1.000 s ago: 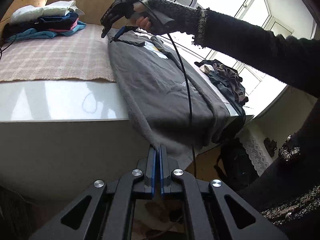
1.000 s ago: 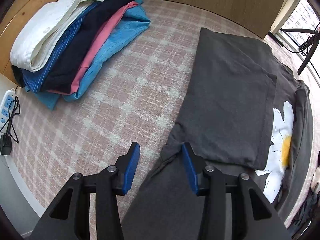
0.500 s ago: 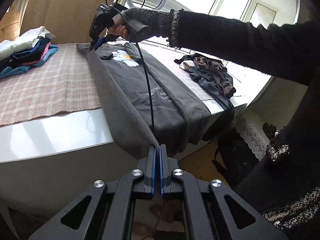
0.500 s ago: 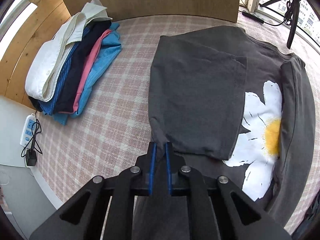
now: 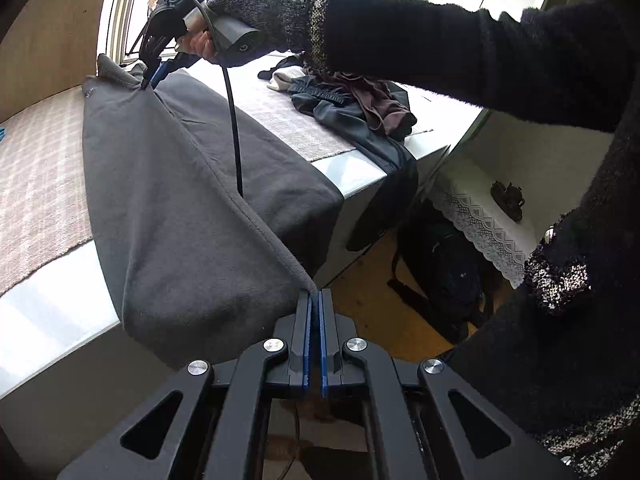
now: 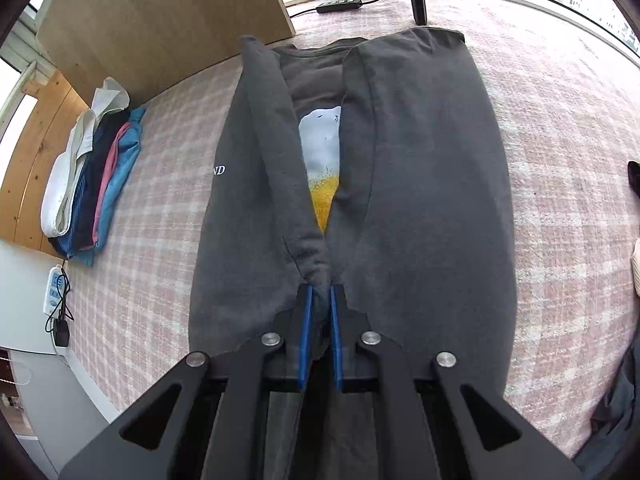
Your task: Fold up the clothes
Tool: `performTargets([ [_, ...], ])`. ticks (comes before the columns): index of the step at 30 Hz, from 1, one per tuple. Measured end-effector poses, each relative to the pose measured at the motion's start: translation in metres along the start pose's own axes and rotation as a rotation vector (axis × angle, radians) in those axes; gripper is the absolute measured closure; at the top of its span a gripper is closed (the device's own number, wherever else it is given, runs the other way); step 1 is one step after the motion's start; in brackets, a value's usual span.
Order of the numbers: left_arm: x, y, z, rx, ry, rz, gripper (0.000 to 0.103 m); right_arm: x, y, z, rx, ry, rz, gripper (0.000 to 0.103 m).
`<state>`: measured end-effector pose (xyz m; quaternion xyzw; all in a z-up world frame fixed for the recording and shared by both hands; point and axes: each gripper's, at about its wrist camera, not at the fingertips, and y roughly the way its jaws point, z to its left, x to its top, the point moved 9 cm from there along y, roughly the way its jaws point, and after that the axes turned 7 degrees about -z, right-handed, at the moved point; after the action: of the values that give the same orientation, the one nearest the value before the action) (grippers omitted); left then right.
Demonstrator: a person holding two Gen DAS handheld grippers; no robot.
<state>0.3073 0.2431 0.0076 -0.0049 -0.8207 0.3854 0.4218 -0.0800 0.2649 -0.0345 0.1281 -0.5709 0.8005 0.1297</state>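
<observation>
Both grippers are pinching the dark grey daisy-print sweatshirt (image 6: 432, 200): left gripper (image 5: 315, 300) clamping the hem at bottom centre, right gripper (image 6: 319, 304) clamping a bunched fold. It's running lengthwise up the frame over the pink plaid blanket (image 6: 560, 160).

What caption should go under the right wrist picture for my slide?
The right claw pinches a fold of the grey daisy sweatshirt on the checked cloth.
</observation>
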Motion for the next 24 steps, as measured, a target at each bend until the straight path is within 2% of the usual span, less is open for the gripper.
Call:
performTargets([
  [2,-0.006,0.010,-0.001,0.014,-0.002,0.046,0.097,-0.005,0.006,-0.002,0.025,0.003,0.026,0.091],
  [4,-0.013,0.012,-0.008,0.019,-0.002,0.076,0.092,-0.009,-0.005,0.001,0.057,0.006,0.006,0.087],
  [7,-0.023,0.001,-0.024,0.002,-0.013,0.089,0.092,-0.024,-0.038,0.008,0.129,-0.009,-0.017,0.084],
  [9,-0.032,-0.009,-0.032,0.000,-0.032,0.098,0.087,-0.044,-0.070,0.012,0.208,-0.012,-0.037,0.084],
  [14,-0.066,-0.025,-0.029,0.003,-0.101,0.133,0.085,-0.128,-0.147,0.009,0.462,0.009,-0.045,0.081],
  [17,-0.087,-0.031,-0.016,-0.018,-0.169,0.185,0.084,-0.184,-0.178,0.005,0.634,0.066,-0.007,0.081],
  [18,-0.089,-0.036,-0.013,-0.027,-0.184,0.178,0.084,-0.200,-0.186,0.001,0.652,0.071,-0.013,0.081],
  [19,-0.091,-0.040,-0.006,-0.017,-0.191,0.164,0.084,-0.214,-0.192,-0.005,0.612,0.055,-0.046,0.081],
  [20,-0.091,-0.044,0.003,0.017,-0.188,0.152,0.082,-0.227,-0.196,-0.014,0.536,0.033,-0.094,0.080],
  [21,-0.091,-0.048,0.014,0.058,-0.181,0.136,0.081,-0.240,-0.198,-0.023,0.460,0.012,-0.135,0.074],
  [22,-0.090,-0.050,0.029,0.113,-0.170,0.112,0.079,-0.254,-0.195,-0.029,0.420,0.007,-0.145,0.067],
  [24,-0.090,-0.052,0.060,0.185,-0.167,0.078,0.064,-0.282,-0.180,-0.033,0.386,0.013,-0.119,0.066],
])
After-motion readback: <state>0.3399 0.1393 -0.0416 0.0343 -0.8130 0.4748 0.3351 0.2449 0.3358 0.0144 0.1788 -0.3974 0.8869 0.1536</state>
